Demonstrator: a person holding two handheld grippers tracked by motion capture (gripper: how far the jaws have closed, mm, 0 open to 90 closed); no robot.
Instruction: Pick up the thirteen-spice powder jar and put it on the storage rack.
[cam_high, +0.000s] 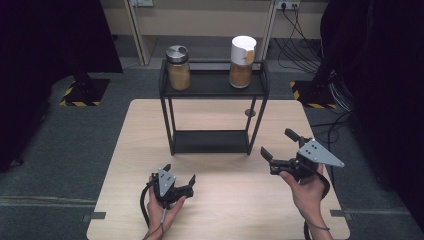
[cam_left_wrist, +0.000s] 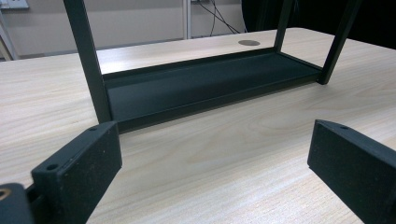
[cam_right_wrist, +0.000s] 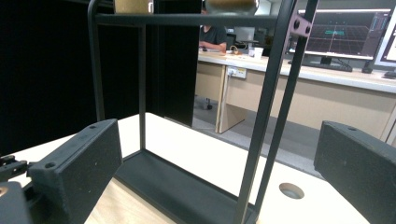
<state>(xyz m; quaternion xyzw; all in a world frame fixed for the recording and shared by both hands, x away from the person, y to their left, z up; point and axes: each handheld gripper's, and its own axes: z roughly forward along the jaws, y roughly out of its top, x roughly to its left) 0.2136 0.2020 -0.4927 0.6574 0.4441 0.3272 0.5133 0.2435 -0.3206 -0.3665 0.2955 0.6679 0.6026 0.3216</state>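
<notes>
A black two-tier metal rack (cam_high: 214, 90) stands at the table's middle back. On its top shelf sit a glass jar with a metal lid (cam_high: 178, 68) at the left and a white-lidded jar (cam_high: 242, 61) at the right, both holding brownish powder. The lower shelf (cam_left_wrist: 205, 86) is bare. My left gripper (cam_high: 179, 176) rests low near the table's front, open, with nothing between its jaws. My right gripper (cam_high: 280, 144) is held up to the right of the rack, open and empty, and it faces the rack's side posts (cam_right_wrist: 268, 107).
The light wooden table (cam_high: 220, 200) has a round cable hole (cam_high: 250, 113) behind the rack. Grey carpet surrounds it, with cables (cam_high: 300, 45) at the back right and black curtains on both sides. A desk with monitors (cam_right_wrist: 345, 32) lies beyond in the right gripper view.
</notes>
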